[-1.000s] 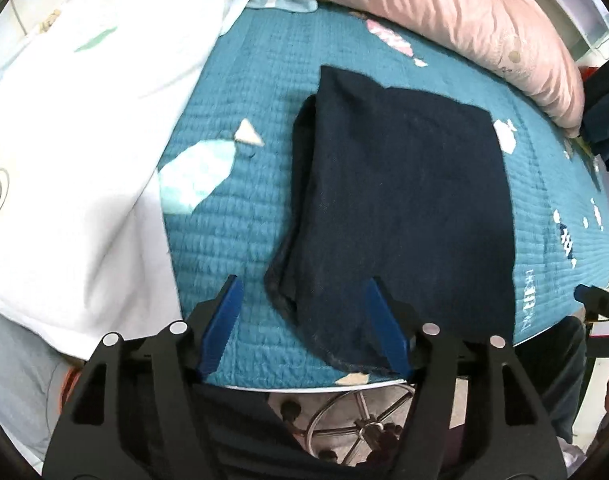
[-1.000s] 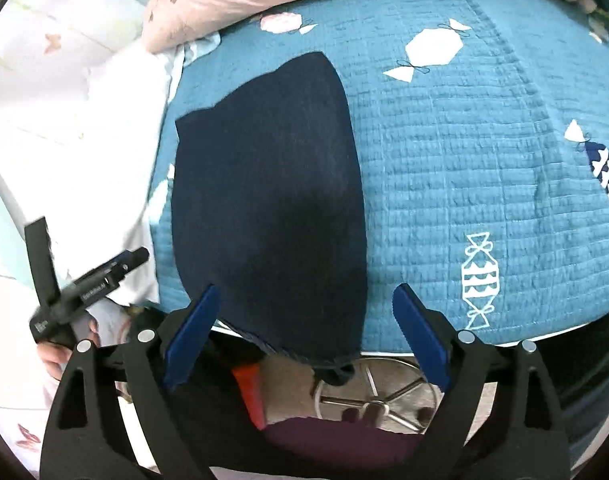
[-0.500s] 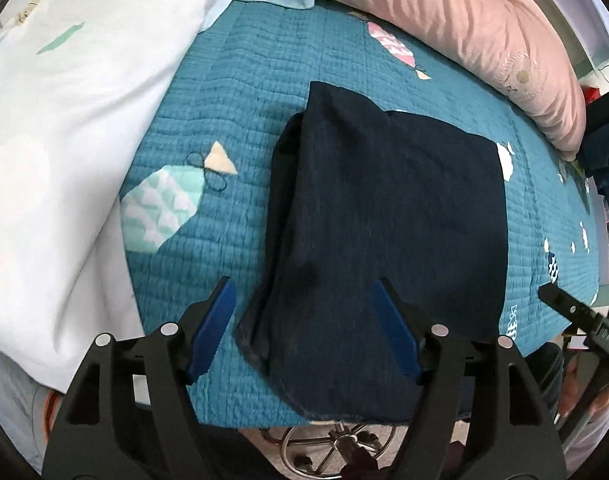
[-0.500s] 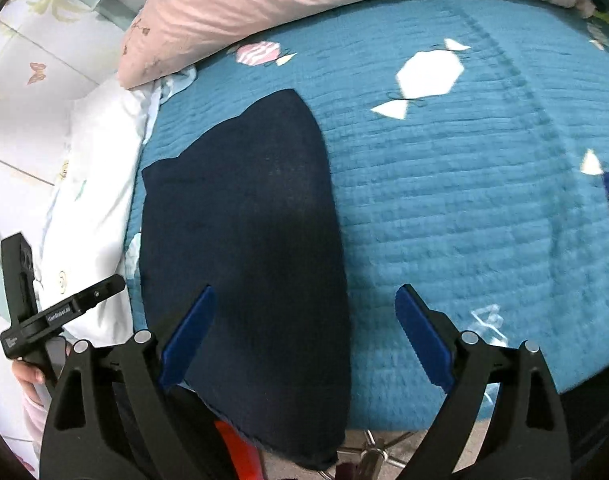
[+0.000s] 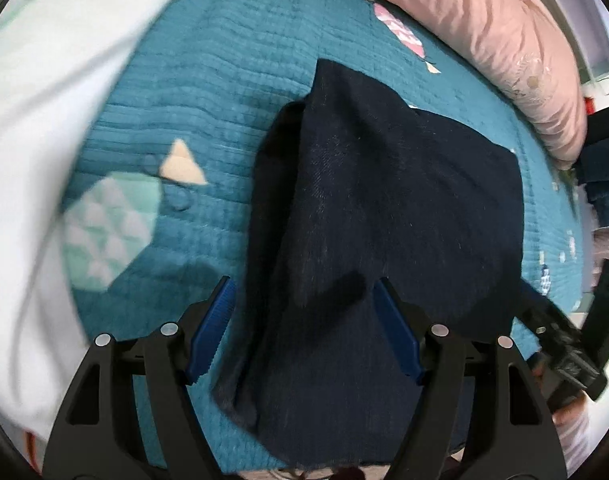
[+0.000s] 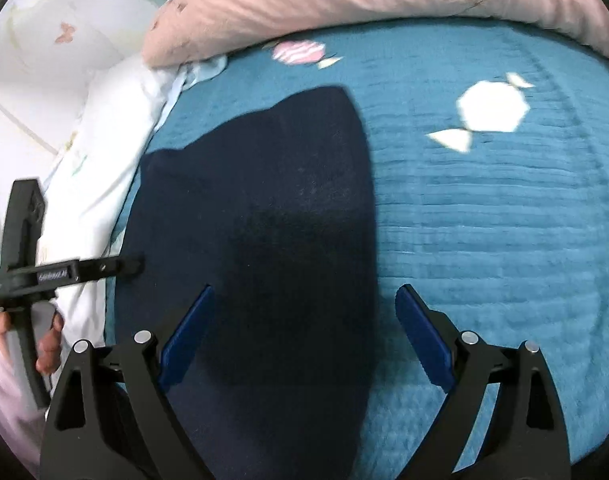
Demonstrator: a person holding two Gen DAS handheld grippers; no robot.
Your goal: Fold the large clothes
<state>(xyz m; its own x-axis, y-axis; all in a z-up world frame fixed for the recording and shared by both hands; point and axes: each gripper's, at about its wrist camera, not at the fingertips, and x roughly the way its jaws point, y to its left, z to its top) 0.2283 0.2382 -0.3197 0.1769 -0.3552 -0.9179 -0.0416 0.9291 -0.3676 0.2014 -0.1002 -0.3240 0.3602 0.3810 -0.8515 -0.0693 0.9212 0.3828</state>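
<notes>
A dark navy garment (image 5: 384, 216) lies folded flat on the teal quilted bedspread (image 5: 208, 92), its near end at the bed's front edge. My left gripper (image 5: 302, 292) hovers open over the garment's near left edge, nothing between its blue pads. In the right wrist view the same garment (image 6: 256, 216) fills the left middle, and my right gripper (image 6: 304, 300) stands open above its near right edge, one pad over the cloth and the other over the bare bedspread (image 6: 484, 220). The other gripper shows in each view: the right one (image 5: 560, 344) and the left one (image 6: 44, 276), each held by a hand.
A pink duvet (image 5: 476, 40) is bunched along the far side of the bed. A white sheet or pillow (image 5: 44, 100) lies to the left. Dark folded clothes (image 5: 604, 168) sit at the far right. Chair legs show just below the bed's front edge.
Both grippers have come down and forward toward the garment's near end, which now looks larger. Both stay open.
</notes>
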